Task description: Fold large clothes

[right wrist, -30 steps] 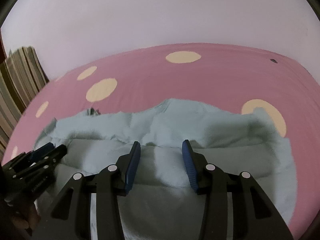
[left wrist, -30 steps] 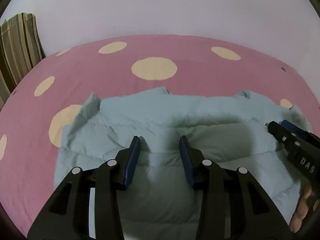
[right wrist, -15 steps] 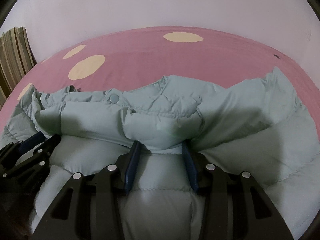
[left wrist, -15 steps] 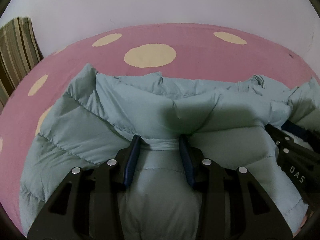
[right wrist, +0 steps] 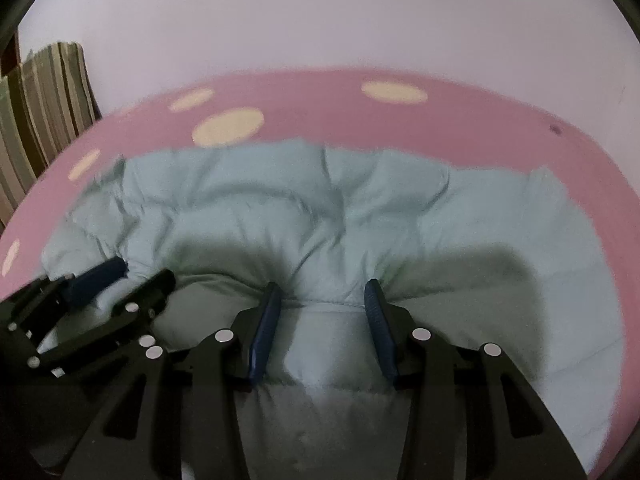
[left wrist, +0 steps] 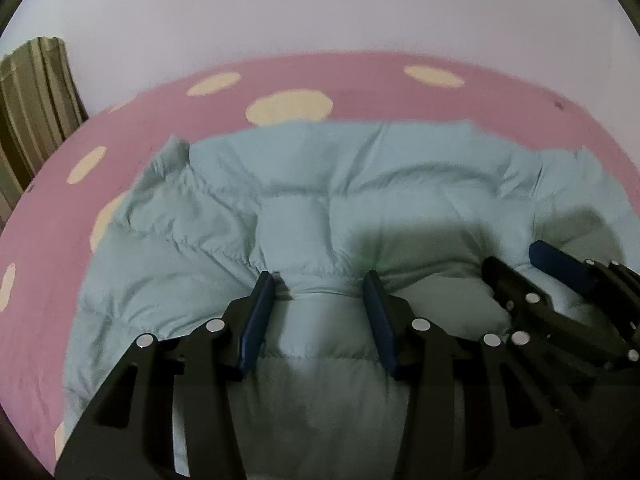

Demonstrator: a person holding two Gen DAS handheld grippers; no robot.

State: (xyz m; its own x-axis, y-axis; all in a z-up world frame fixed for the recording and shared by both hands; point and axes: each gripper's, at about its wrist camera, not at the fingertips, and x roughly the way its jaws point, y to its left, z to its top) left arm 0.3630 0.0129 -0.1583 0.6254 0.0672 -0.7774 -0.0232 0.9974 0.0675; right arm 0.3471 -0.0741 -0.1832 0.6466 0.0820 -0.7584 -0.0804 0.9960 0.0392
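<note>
Pink bedspread with cream spots is covering the whole surface, running back to the white wall; a striped curtain is hanging past its far-left corner.

Pale blue puffer jacket is lying across the middle of the bedspread, reaching toward both side edges and stopping short of the far edge. Half a second back its near portion was standing up in a tall hump; now that portion is lying doubled forward over the rest, flatter and spread wide. Reading this as one fold being laid down, not yet let go.

Left gripper is pinching a bunched ridge of quilted fabric, though its jaws are opening at this moment with the cloth between the pads. Right gripper, just beside it on the jacket, is clamping a similar ridge, pads pressing in from both sides.

Both tools are sitting low on the garment near the bedspread's near edge. Judgement: the release is starting on the left; the right should follow, then the layer wants smoothing, since puffy fill may spring back.
</note>
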